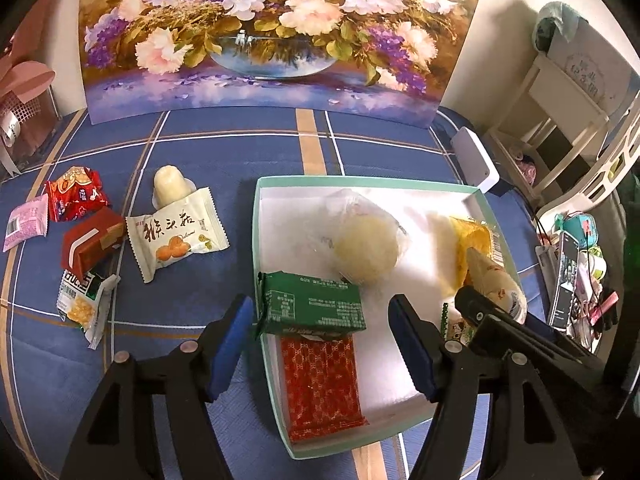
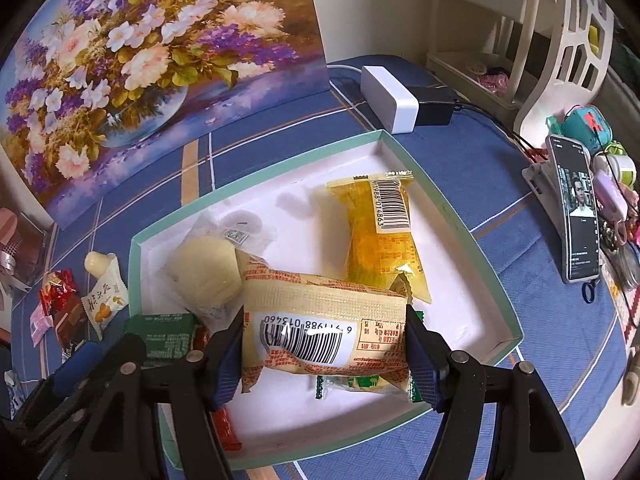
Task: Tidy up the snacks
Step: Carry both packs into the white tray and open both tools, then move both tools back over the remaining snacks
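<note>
A shallow mint-rimmed tray (image 1: 360, 179) (image 2: 452, 216) lies on the blue checked cloth. It holds a green packet (image 1: 312, 306), a red patterned packet (image 1: 322, 386), a round pale bun in clear wrap (image 1: 366, 246) and a yellow packet (image 2: 380, 232). My left gripper (image 1: 322, 344) is open above the green packet at the tray's near left. My right gripper (image 2: 325, 344) is shut on a beige barcoded snack packet (image 2: 324, 328), held over the tray. A green and white packet (image 2: 352, 384) lies under it.
Loose snacks lie left of the tray: a white packet with orange fruit (image 1: 176, 232), a jelly cup (image 1: 170, 184), red packets (image 1: 76, 194), a pink packet (image 1: 26, 224). A flower painting (image 1: 272, 36) stands behind. A white box (image 2: 390, 94) and a phone (image 2: 578, 212) sit right.
</note>
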The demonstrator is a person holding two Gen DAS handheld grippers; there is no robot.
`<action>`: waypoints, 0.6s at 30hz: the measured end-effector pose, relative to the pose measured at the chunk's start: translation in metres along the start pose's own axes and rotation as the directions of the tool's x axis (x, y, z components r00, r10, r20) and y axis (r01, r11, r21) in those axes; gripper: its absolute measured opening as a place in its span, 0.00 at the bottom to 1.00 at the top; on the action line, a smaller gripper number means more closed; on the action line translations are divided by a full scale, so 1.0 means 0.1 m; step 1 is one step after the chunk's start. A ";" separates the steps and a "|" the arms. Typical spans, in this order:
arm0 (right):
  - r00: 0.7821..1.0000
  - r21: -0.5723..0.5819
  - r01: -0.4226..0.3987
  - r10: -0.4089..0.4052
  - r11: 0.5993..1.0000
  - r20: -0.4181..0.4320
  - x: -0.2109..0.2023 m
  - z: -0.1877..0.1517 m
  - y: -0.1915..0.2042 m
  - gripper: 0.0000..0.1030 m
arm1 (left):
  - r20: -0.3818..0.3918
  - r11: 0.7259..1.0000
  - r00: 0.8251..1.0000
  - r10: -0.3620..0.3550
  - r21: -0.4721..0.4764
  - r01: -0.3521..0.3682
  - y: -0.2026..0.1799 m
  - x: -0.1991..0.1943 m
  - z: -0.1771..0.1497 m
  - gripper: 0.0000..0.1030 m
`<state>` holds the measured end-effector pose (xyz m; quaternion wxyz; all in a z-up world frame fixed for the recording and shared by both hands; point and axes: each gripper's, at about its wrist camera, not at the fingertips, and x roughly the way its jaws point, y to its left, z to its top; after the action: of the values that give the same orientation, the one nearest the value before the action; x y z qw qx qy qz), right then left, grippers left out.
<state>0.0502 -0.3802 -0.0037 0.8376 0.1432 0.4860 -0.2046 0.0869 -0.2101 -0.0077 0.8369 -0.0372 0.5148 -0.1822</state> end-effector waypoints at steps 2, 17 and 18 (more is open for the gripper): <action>1.000 -0.006 -0.002 0.002 1.000 -0.004 0.01 -0.01 0.02 0.71 | -0.004 1.000 1.000 0.012 -0.016 -0.012 0.03 -0.01 0.00 0.69; 1.000 -0.026 -0.013 0.012 1.000 -0.021 0.03 -0.02 0.09 0.81 | -0.013 0.977 0.990 0.143 -0.160 -0.143 0.47 -0.06 0.01 0.83; 1.000 -0.030 -0.011 0.011 0.999 -0.022 0.03 -0.02 0.09 0.81 | -0.013 0.974 0.988 0.152 -0.166 -0.152 0.51 -0.06 0.01 0.83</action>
<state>0.0546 -0.3717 -0.0068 0.8353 0.1356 0.4973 -0.1912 0.0992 -0.1612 -0.0147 0.8422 -0.0673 0.5297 -0.0739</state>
